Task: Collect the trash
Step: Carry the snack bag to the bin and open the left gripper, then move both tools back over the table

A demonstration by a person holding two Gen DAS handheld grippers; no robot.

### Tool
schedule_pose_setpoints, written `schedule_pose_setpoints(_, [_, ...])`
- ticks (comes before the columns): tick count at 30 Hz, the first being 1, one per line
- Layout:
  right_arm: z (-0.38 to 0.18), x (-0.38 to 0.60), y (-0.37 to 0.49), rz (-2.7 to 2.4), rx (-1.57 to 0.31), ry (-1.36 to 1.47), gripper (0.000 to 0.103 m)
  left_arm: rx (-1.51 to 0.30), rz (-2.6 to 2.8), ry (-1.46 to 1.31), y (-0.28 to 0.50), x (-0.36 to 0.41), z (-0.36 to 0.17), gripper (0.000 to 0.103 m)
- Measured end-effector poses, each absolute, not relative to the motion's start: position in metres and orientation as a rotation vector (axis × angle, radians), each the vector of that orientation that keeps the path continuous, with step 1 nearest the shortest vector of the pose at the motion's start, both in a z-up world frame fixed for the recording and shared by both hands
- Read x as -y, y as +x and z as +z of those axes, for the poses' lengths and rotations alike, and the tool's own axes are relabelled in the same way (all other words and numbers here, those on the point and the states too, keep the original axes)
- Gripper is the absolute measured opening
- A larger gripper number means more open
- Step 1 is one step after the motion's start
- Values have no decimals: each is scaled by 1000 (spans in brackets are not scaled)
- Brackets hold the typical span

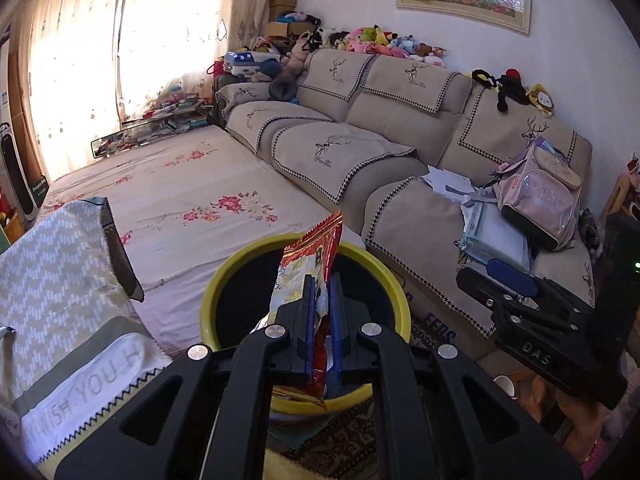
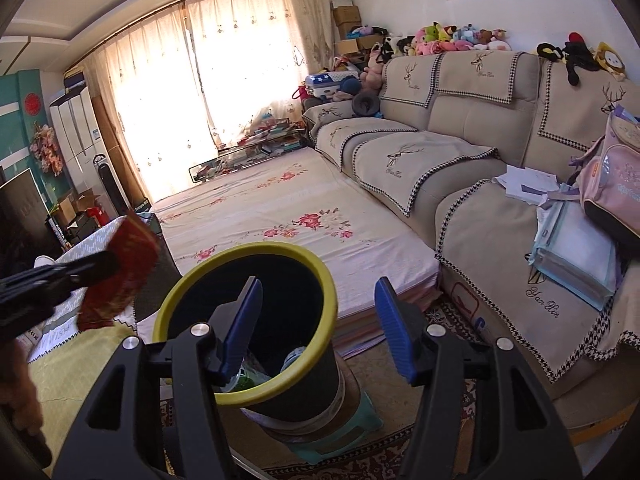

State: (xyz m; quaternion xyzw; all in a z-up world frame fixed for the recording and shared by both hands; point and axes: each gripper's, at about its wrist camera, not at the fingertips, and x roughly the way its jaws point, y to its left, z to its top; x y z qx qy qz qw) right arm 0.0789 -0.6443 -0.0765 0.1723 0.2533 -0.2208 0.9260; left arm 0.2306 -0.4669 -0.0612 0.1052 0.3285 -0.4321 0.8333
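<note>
Over the bin (image 1: 224,280), left tool (image 1: 322,300) grips a snack wrapper (image 1: 316,248)

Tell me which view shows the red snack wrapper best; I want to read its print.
The left wrist view: the crinkled red and white foil snack wrapper is close, sharp and pinched in the left claw above the yellow-rimmed black bin. The right wrist view shows only its blurred red side.
</note>
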Motion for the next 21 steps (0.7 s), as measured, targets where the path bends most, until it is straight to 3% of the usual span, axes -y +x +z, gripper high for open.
schedule_pose_setpoints(3, [-79,649,78,-457,-523,360,57,-741,-910,233,248,492,-79,10])
schedule_pose_setpoints(5, [-80,650,78,-455,-523,362,58,-755,-899,228,256,499,-85,30])
schedule_pose_setpoints(7, [-79,649,78,-452,-523,360,58,-748,-881,213,261,498,-85,42])
schedule_pose_setpoints(10, [-79,646,79,-443,-526,355,58,-729,-876,177,259,484,-77,51])
schedule_pose_setpoints(17, [-78,627,87,-405,-541,336,59,-590,-802,116,214,396,-25,79])
schedule_pose_setpoints(21, [-77,610,94,-363,-550,317,61,-524,-732,69,181,332,1,87])
